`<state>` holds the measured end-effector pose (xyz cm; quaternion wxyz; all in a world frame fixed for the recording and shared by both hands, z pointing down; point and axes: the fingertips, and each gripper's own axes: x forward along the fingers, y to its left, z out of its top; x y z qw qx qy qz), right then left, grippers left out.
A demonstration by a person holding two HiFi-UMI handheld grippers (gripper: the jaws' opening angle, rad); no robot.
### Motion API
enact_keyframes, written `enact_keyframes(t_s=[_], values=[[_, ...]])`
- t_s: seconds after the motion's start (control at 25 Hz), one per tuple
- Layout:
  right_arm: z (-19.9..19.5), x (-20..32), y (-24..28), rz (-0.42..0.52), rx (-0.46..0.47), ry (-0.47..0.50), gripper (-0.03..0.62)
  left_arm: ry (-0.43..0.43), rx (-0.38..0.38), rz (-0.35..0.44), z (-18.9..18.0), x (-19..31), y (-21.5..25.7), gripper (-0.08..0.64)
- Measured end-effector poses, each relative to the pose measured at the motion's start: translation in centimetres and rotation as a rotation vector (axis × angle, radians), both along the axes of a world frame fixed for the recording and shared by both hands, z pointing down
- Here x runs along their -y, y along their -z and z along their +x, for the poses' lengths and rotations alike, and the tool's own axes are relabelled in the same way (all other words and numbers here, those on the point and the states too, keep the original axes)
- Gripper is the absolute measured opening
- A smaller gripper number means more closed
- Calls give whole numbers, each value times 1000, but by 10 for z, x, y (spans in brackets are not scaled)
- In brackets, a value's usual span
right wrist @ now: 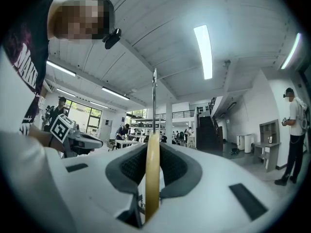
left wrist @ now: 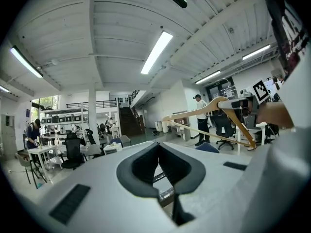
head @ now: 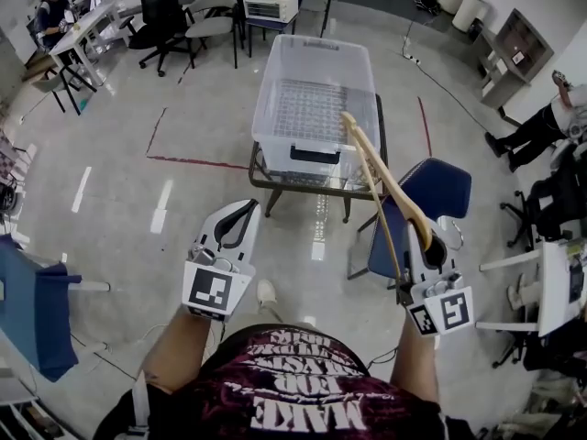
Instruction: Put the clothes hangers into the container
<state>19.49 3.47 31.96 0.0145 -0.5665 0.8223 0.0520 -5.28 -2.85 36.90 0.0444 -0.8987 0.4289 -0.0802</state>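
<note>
A wooden clothes hanger (head: pixel 390 186) with a metal hook is clamped in my right gripper (head: pixel 431 236), at the lower right of the head view. It slants up and left, and its far tip overlaps the near right corner of the clear plastic container (head: pixel 266 90). In the right gripper view the wooden bar (right wrist: pixel 152 178) stands edge-on between the jaws of the right gripper (right wrist: pixel 152 147), and the hook wire (right wrist: pixel 154 101) rises above it. My left gripper (head: pixel 240 216) hovers at lower left, shut and empty. In its own view the left gripper (left wrist: pixel 158 147) has its pads meeting, with the hanger (left wrist: pixel 214 115) off to the right.
The container rests on a small glass-topped table (head: pixel 261 177). A blue chair (head: pixel 440 191) stands just right of the table, under the hanger. Office chairs and desks (head: pixel 165 12) line the back left. A person (head: pixel 537 126) sits at the right edge.
</note>
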Motion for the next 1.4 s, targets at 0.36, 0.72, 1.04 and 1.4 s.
enact_keyframes(t_s=[0.36, 0.72, 1.04, 1.4], values=[[-17, 57, 15, 17, -22, -26, 61, -30, -40, 20, -14, 68, 15, 6], [-54, 105, 22, 31, -33, -24, 61, -27, -67, 17, -52, 126, 18, 7], [-50, 120, 11, 7, -17, -52, 61, -46, -55, 9, -54, 142, 6, 6], [-49, 137, 3, 0, -17, -25, 61, -23, -59, -5, -56, 156, -3, 7]])
